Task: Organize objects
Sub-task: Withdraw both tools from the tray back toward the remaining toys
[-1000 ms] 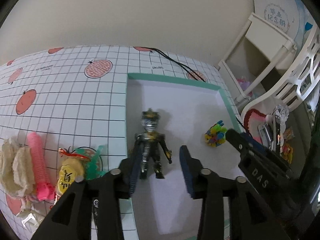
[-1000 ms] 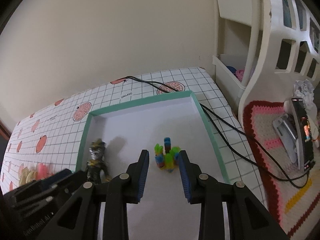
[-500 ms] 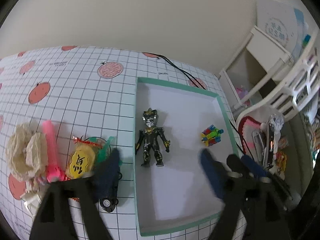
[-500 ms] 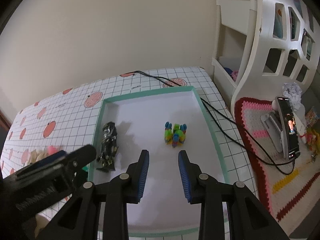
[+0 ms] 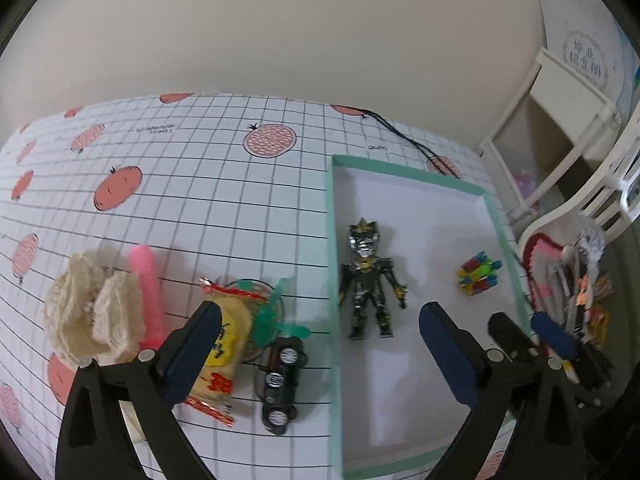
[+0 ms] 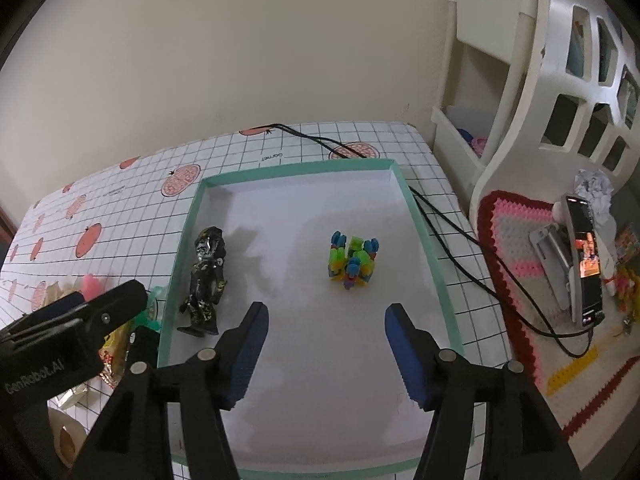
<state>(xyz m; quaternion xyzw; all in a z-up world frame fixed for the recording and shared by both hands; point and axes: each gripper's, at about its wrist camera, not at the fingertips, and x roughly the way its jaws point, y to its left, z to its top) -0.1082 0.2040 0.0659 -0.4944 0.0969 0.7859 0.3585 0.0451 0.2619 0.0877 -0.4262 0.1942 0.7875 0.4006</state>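
Presently between placements: two toys already inside the green-rimmed tray (image 5: pixel 331 240), namely the dark action figure (image 5: pixel 370 280) lying face-up near the left wall and the multicoloured block cluster (image 5: pixel 478 274) further right, well apart from it. Left gripper (image 5: pixel 320 344) raised above the tray's left rim, fingers spread wide and empty. Right gripper (image 6: pixel 326 354) above the near half of the tray, fingers likewise wide, holding nothing; block cluster (image 6: pixel 352 260) ahead of its tips, figure (image 6: pixel 206 278) to its left.

Still outside on the gridded tablecloth (image 5: pixel 200 184), left of the tray: black toy car (image 5: pixel 280 380) just beside the rim, yellow snack packet (image 5: pixel 224 344) touching a green plastic piece (image 5: pixel 272 316), pink ridged roller (image 5: pixel 146 292), and cream knitted bundle (image 5: pixel 92 312).

Judged next step: pickup of one of these loose items, most likely the car, nearest the left fingers. Calls for a lowering to the left of the rim, fingers straddling the car's narrow sides, clear of the packet alongside.

Compared with one second ago: left fingers then close around the upright figure, now wide and pulled back, figure lying flat; right fingers then narrow about the blocks, now wide and withdrawn; both cameras higher, more of the tablecloth clutter in view.
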